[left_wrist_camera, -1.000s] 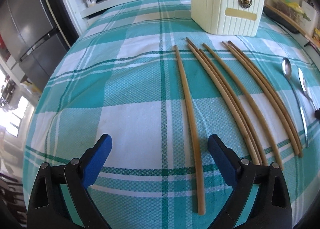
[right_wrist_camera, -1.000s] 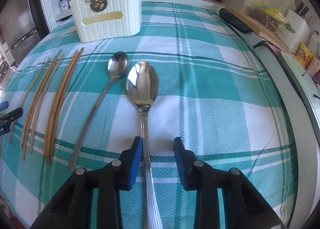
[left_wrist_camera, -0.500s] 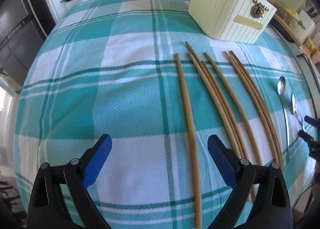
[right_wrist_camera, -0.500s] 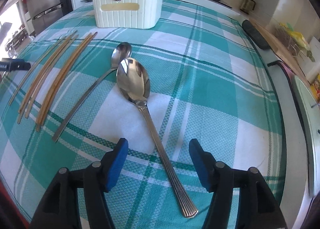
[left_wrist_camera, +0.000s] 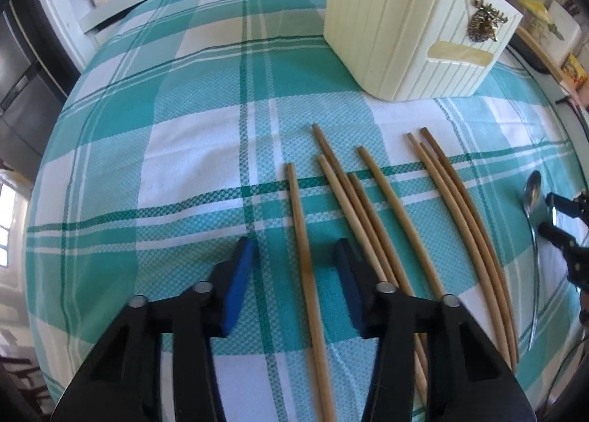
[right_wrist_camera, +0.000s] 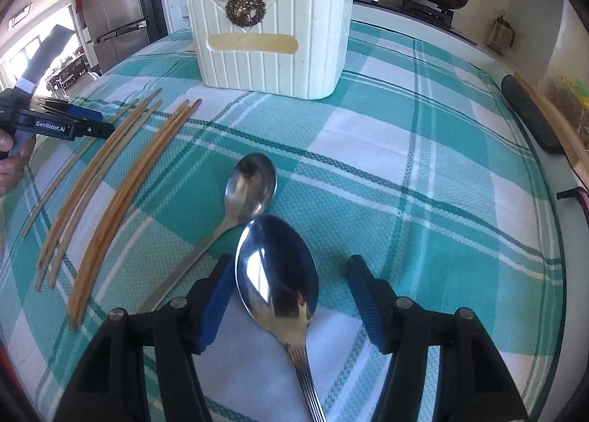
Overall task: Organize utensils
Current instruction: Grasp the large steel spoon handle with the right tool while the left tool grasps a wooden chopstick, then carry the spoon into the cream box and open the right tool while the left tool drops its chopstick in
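Left gripper [left_wrist_camera: 294,256] just narrowed astride leftmost tan bamboo chopstick [left_wrist_camera: 305,256], pads clear, stick cut off at bottom edge; right gripper [right_wrist_camera: 291,274] just narrowed, ungripping, around large polished steel spoon [right_wrist_camera: 276,274], handle cut off below; cream ribbed plastic holder [right_wrist_camera: 272,39] upper centre.
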`<state>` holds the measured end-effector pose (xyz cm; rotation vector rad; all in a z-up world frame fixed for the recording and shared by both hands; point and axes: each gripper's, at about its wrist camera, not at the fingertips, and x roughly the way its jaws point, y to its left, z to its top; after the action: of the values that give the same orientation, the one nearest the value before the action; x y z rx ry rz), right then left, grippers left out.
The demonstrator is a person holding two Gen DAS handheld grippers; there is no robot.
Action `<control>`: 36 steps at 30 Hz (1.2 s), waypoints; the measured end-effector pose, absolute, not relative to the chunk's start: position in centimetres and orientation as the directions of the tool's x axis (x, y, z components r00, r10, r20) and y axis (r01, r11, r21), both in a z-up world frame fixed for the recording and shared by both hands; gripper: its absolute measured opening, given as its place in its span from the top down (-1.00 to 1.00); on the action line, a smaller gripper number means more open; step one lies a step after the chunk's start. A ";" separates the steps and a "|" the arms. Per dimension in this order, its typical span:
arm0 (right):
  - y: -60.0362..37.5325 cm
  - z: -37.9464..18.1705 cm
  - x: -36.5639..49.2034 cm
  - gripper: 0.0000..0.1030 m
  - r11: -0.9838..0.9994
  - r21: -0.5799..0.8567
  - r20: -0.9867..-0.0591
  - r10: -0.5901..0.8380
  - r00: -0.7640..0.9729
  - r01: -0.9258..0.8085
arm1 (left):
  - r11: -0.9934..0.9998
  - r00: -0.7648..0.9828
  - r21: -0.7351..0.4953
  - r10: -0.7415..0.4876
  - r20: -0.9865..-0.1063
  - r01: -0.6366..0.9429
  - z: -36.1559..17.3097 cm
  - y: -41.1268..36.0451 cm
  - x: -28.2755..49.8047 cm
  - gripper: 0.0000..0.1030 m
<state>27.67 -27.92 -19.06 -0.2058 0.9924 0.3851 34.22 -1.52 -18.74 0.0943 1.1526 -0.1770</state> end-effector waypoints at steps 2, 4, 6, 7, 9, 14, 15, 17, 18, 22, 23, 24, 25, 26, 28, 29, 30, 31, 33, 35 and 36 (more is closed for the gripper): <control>-27.7 -18.9 27.7 0.19 0.914 0.002 -0.843 0.220 0.490 -0.406 | 0.980 0.411 -0.010 -0.094 -0.907 0.201 -18.7 -1.7 33.9 0.87; -27.9 -18.7 27.5 0.19 0.918 0.004 -0.841 0.217 0.496 -0.395 | 0.981 0.419 -0.034 -0.112 -0.901 0.189 -18.4 -1.5 33.6 0.90; -28.3 -18.2 27.0 0.19 0.926 0.019 -0.832 0.224 0.507 -0.377 | 0.982 0.449 -0.066 -0.140 -0.883 0.176 -17.3 -1.0 32.8 0.91; -28.7 -17.6 26.6 0.19 0.928 0.033 -0.821 0.237 0.520 -0.370 | 0.982 0.474 -0.072 -0.148 -0.868 0.174 -16.5 -0.8 32.2 0.91; -29.2 -15.9 25.5 0.19 0.929 0.055 -0.791 0.264 0.553 -0.365 | 0.980 0.527 -0.088 -0.171 -0.833 0.179 -14.3 -0.4 30.8 0.91; -30.3 -10.9 22.2 0.19 0.925 0.102 -0.714 0.324 0.621 -0.365 | 0.970 0.618 -0.126 -0.230 -0.752 0.207 -8.8 0.9 27.7 0.91; -30.5 -10.0 21.6 0.19 0.924 0.110 -0.700 0.334 0.632 -0.366 | 0.968 0.633 -0.130 -0.238 -0.737 0.214 -7.7 1.2 27.1 0.91; -30.8 -8.2 20.6 0.19 0.922 0.121 -0.672 0.348 0.654 -0.367 | 0.964 0.656 -0.139 -0.255 -0.710 0.225 -6.1 1.6 26.3 0.91; -31.0 -7.5 20.3 0.19 0.922 0.127 -0.660 0.355 0.663 -0.367 | 0.963 0.668 -0.143 -0.262 -0.697 0.229 -5.3 1.8 25.8 0.91; -31.5 -4.9 19.8 0.19 0.923 0.146 -0.615 0.366 0.699 -0.356 | 0.957 0.702 -0.158 -0.285 -0.652 0.242 -2.7 2.3 24.6 0.91; -31.5 -4.5 19.9 0.19 0.924 0.149 -0.605 0.367 0.706 -0.351 | 0.956 0.708 -0.163 -0.290 -0.644 0.243 -2.1 2.4 24.6 0.91; -31.6 -3.9 20.1 0.19 0.925 0.155 -0.596 0.367 0.714 -0.346 | 0.954 0.713 -0.171 -0.296 -0.635 0.245 -1.6 2.4 24.6 0.91; -31.6 -3.5 20.4 0.19 0.926 0.160 -0.589 0.367 0.720 -0.341 | 0.953 0.717 -0.179 -0.303 -0.628 0.246 -1.2 2.6 24.8 0.91; -31.7 -3.0 20.9 0.19 0.927 0.166 -0.581 0.367 0.726 -0.336 | 0.951 0.720 -0.186 -0.309 -0.622 0.248 -0.7 2.7 25.0 0.91; -31.8 -1.9 22.1 0.19 0.931 0.171 -0.567 0.361 0.741 -0.323 | 0.950 0.727 -0.192 -0.312 -0.612 0.246 0.5 2.8 26.0 0.91; -31.8 -1.3 22.9 0.19 0.932 0.172 -0.561 0.359 0.746 -0.319 | 0.949 0.728 -0.199 -0.316 -0.608 0.245 1.1 2.8 26.5 0.91; -31.7 -0.6 23.7 0.19 0.932 0.172 -0.556 0.360 0.750 -0.320 | 0.946 0.731 -0.209 -0.325 -0.600 0.249 1.9 2.8 27.2 0.91; -31.5 0.2 24.5 0.19 0.932 0.168 -0.549 0.359 0.755 -0.321 | 0.943 0.734 -0.215 -0.334 -0.591 0.255 2.9 2.7 27.9 0.91; -31.0 2.0 27.0 0.19 0.934 0.147 -0.542 0.352 0.763 -0.326 | 0.943 0.751 -0.206 -0.333 -0.571 0.261 5.0 2.2 29.5 0.91; -30.4 4.1 29.6 0.19 0.936 0.128 -0.535 0.344 0.771 -0.328 | 0.943 0.766 -0.199 -0.333 -0.550 0.267 7.0 1.6 31.1 0.91; -30.0 5.2 30.9 0.19 0.937 0.118 -0.529 0.339 0.778 -0.328 | 0.941 0.775 -0.204 -0.338 -0.534 0.270 8.1 1.3 32.0 0.91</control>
<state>30.88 -30.00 5.24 0.0199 0.5759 0.3608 31.95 1.30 8.07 -0.1178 0.6001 -0.3303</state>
